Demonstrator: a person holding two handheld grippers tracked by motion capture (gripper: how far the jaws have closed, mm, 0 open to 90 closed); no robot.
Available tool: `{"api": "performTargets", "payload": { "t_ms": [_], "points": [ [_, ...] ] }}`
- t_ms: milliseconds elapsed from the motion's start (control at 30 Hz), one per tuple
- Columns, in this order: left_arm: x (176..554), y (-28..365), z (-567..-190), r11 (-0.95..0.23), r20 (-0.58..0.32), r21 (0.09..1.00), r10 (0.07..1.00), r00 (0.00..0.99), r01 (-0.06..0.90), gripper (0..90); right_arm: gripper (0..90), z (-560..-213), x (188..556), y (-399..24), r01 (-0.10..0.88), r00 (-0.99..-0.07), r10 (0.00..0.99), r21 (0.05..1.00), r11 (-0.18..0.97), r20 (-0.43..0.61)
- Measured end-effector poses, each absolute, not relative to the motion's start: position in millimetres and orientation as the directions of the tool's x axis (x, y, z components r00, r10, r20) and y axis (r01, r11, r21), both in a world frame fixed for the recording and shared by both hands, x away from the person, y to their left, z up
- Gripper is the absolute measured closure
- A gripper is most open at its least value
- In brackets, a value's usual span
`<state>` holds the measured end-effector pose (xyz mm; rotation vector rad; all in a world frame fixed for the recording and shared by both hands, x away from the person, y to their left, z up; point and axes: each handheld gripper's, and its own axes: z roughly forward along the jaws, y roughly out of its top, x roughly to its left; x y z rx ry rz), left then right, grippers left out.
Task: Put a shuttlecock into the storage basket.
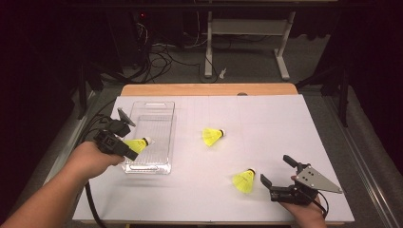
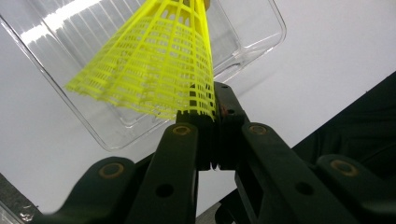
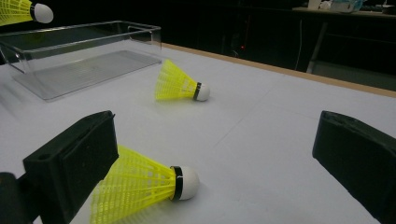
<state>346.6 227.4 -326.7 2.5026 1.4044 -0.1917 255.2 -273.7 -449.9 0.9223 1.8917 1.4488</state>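
The left gripper [image 1: 127,148] pinches a yellow plastic mesh shuttlecock [image 1: 138,144] over the clear plastic rectangular tray [image 1: 157,107], while the right gripper [image 1: 277,169] stands spread beside another yellow shuttlecock [image 1: 244,181].

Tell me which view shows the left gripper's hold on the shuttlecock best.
Left gripper view: the left gripper is shut on the skirt edge of the held shuttlecock. High view shows it over the clear bin; right gripper view catches its cork.

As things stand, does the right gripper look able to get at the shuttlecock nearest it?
Probably yes: the right gripper is open, the nearest shuttlecock lies just ahead on the bare table, nothing between.
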Motion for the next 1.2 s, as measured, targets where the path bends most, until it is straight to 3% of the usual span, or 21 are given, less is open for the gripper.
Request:
{"api": "performTargets", "payload": {
  "t_ms": [1200],
  "points": [
    [396.1,208.2,-316.3,-0.464,-0.226,0.153,0.843,0.488,0.873,88.5,0.8,-449.3,255.3,-275.1,0.176,-0.595,0.803,0.971,0.160,-0.025]
  ]
}}
